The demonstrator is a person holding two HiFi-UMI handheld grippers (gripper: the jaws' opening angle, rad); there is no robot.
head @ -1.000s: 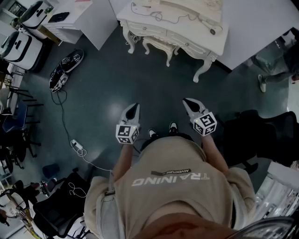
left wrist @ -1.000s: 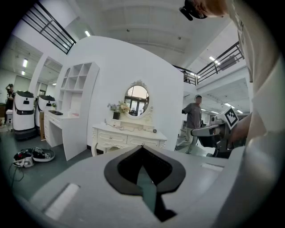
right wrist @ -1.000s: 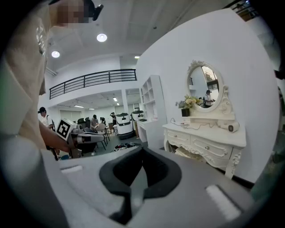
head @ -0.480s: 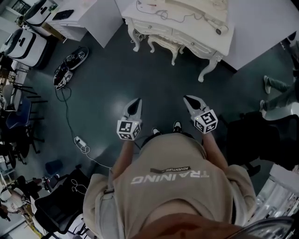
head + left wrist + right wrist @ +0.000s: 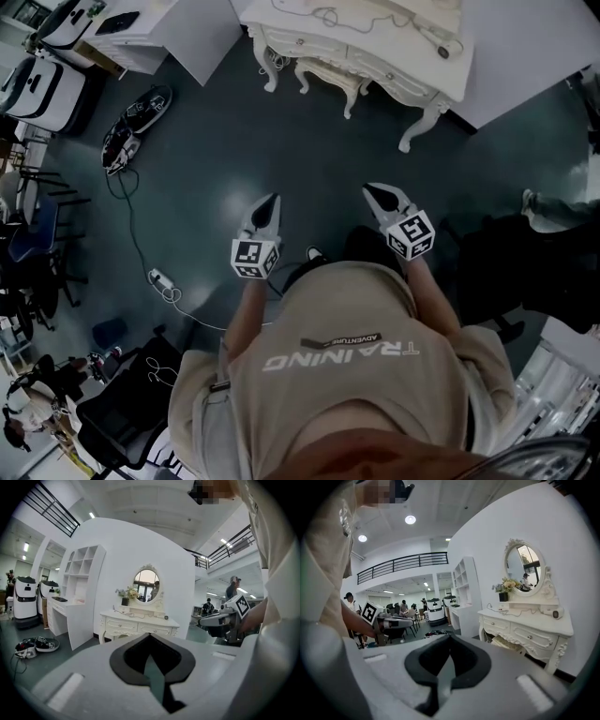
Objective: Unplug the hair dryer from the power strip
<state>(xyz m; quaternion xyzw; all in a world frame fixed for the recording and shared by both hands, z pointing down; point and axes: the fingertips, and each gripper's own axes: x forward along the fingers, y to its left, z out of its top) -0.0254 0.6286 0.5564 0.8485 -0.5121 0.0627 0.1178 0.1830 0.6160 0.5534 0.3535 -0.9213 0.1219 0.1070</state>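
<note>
- Well, you are standing on open floor facing the white dressing table. You hold both tools level in front of your waist, so nothing of the job has been touched yet.
- Your left gripper has its jaws closed tip to tip with nothing between them. That reads as a carrying posture, not a reaching one.
- Your right gripper is the same: jaws together, empty, pointing towards the table.
- What looks like the hair dryer lies at the right end of the table top. A thin cable loops along the top to its left.
- I cannot make out a strip on that table top. A white power strip lies on the floor to your left, well apart from the table, on its own cord. Whether the dryer feeds from it is unclear.
- My judgement is that the step in hand is the approach. You will need to close in and follow the cable to its plug. Then part one pair of jaws to take the plug while the other steadies the strip.
</note>
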